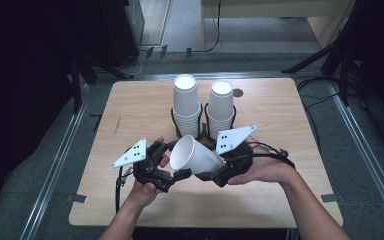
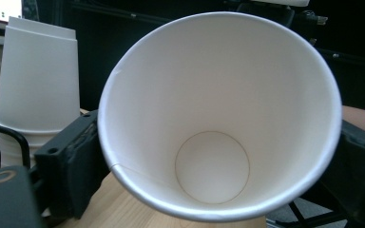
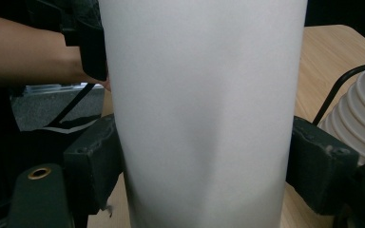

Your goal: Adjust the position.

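Table [image 1: 280, 200]: two stacks of upturned paper cups [image 1: 186, 102] in wire holders at the far edge. One loose cup [image 1: 196, 156], on its side above the near table, clamped by the right gripper [image 1: 219, 172] across its wall. Left gripper [image 1: 176, 161] straddles the rim (pads seemingly just touching); handover or restacking looks not yet done.

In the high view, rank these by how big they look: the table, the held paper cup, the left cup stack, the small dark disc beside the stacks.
1. Table, by far.
2. Left cup stack and held paper cup: too close to rank; the cup is tilted and nearer the camera.
3. Dark disc, smallest.
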Motion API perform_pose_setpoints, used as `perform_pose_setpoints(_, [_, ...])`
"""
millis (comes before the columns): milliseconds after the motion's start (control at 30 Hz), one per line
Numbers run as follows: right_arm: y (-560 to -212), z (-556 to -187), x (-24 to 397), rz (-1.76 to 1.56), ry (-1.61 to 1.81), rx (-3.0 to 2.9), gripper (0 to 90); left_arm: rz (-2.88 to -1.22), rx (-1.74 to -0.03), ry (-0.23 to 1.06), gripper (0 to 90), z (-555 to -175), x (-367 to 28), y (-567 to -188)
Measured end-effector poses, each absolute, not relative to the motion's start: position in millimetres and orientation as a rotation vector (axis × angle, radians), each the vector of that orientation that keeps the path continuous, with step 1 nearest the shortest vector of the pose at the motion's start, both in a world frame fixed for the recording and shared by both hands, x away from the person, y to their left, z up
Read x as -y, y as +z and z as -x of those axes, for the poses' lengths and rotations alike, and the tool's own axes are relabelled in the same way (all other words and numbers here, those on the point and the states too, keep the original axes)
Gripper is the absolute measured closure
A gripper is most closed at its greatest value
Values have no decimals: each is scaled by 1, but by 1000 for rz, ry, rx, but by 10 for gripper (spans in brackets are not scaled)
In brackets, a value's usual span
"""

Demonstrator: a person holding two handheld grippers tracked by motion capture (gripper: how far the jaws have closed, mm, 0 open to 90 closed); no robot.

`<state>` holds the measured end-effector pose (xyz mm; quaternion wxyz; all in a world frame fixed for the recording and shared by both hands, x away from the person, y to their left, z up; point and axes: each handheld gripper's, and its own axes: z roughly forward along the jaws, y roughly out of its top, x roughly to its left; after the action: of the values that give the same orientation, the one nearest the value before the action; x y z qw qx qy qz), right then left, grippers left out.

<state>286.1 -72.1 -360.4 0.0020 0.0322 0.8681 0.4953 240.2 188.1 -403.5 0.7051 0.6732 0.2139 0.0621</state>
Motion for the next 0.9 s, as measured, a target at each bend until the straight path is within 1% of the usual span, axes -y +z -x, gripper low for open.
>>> perform_pose_setpoints(233, [-362,-286,70,-89,1546,-2731,206,-1508,-456,142,121,-239,-186,-402])
perform_pose_setpoints(900, [-363,-285,68,-86,1537,-2751,200,-1515,-442,145,135,-238,-187,-402])
